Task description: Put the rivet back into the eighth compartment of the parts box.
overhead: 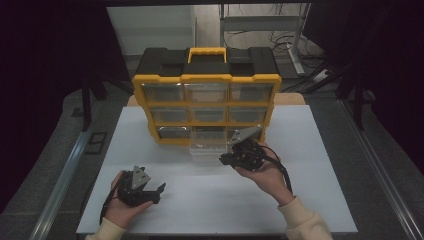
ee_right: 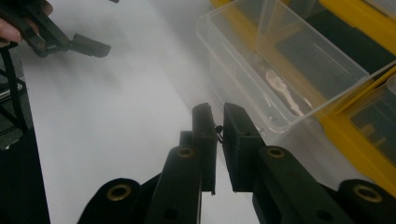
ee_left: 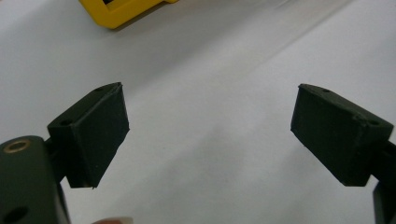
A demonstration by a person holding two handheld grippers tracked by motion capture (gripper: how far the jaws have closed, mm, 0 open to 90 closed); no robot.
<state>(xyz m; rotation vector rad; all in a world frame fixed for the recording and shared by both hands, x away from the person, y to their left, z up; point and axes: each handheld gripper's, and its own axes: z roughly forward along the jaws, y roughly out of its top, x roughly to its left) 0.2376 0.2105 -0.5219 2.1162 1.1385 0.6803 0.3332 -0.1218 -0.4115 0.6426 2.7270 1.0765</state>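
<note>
A yellow and black drawer organizer (overhead: 206,78) stands at the back of the white table (overhead: 210,210). Its bottom middle clear drawer (overhead: 208,144) is pulled out over the table. In the right gripper view that drawer (ee_right: 299,51) holds some pale small pieces (ee_right: 280,91). My right gripper (overhead: 223,159) hovers just beside the drawer's front right corner. Its jaws (ee_right: 218,122) are almost together, pinching a tiny dark piece (ee_right: 218,130). My left gripper (overhead: 158,194) rests low at the front left, jaws wide open (ee_left: 210,130) with bare table between them.
The organizer's yellow corner (ee_left: 121,11) sits beyond the left gripper. The left gripper (ee_right: 70,39) also appears far off in the right gripper view. Metal rails (overhead: 65,185) run along both table sides; a desk frame and cables (overhead: 280,35) stand behind.
</note>
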